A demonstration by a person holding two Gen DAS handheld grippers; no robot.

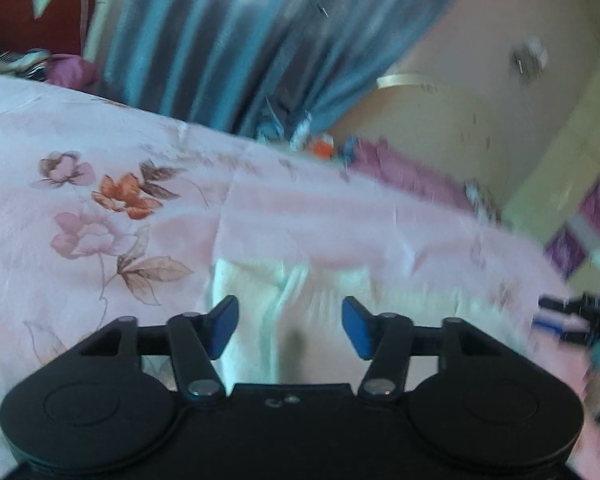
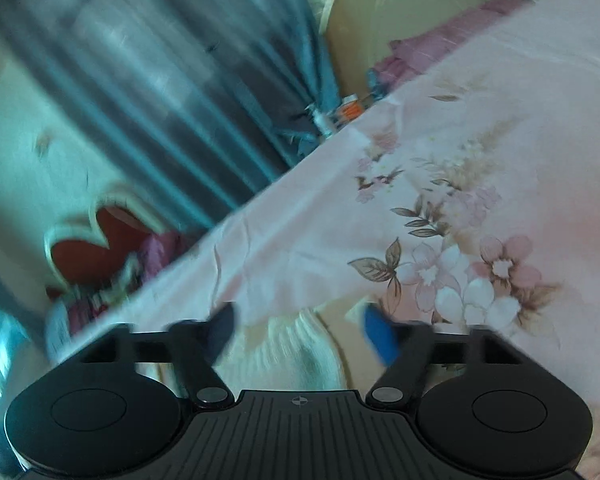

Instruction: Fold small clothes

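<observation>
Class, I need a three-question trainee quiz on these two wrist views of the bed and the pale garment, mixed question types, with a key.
1. True or false: the left gripper is open.
2. What colour are the fingertip pads?
3. The white garment lies on: A) a floral sheet, B) a wooden table, C) a tiled floor.

Key: 1 true. 2 blue. 3 A.

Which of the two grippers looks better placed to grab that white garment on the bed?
Left, probably. The left hand-held gripper is open with the white garment lying square between its fingers. The right hand-held gripper is open too, but its view is tilted and only the garment's ribbed edge shows.
</observation>
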